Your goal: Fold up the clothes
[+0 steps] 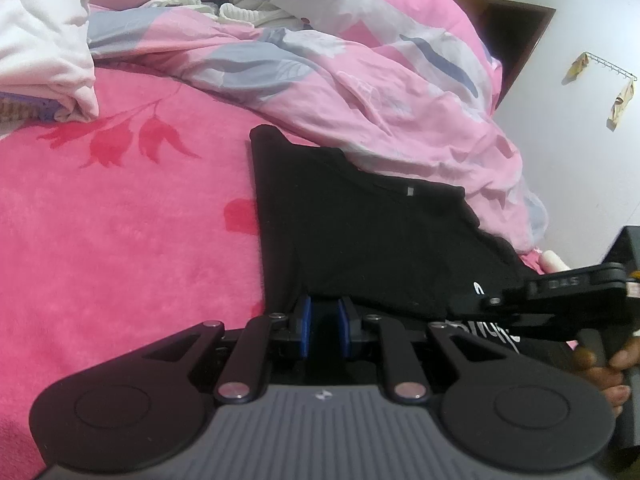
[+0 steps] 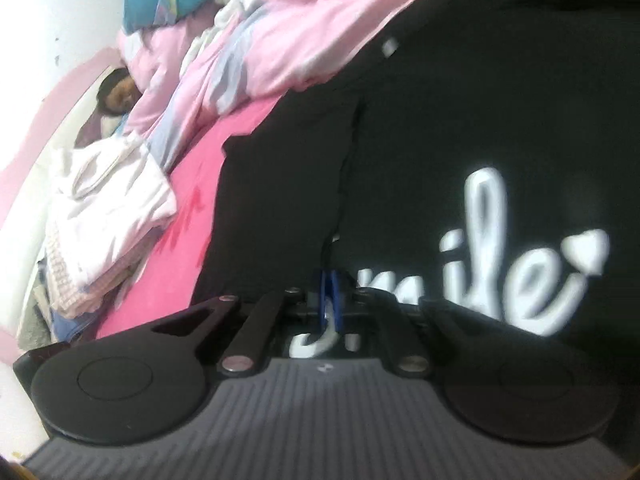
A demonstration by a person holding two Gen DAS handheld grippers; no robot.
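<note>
Black T-shirt (image 1: 372, 236): lies partly folded on the pink blanket, centre right of the left wrist view; in the right wrist view it fills the right half, white "smile" lettering (image 2: 520, 264) with a small heart showing.
Left gripper (image 1: 325, 312): at the shirt's lower edge, bottom centre; the blue pads (image 1: 306, 320) stand a narrow gap apart with black cloth at their tips; I cannot tell whether they pinch it.
Right gripper (image 2: 330, 292): blue pads drawn together, low centre, over the lettering; whether cloth is caught between them is unclear. In the left wrist view it enters from the right edge, a hand (image 1: 604, 372) on its handle.
Pink blanket (image 1: 120, 240): red flower print, under the shirt.
Floral duvet (image 1: 360, 80): bunched above the shirt, touching its upper edge.
Folded pale clothes (image 2: 108, 216): stacked at left of the right wrist view.
</note>
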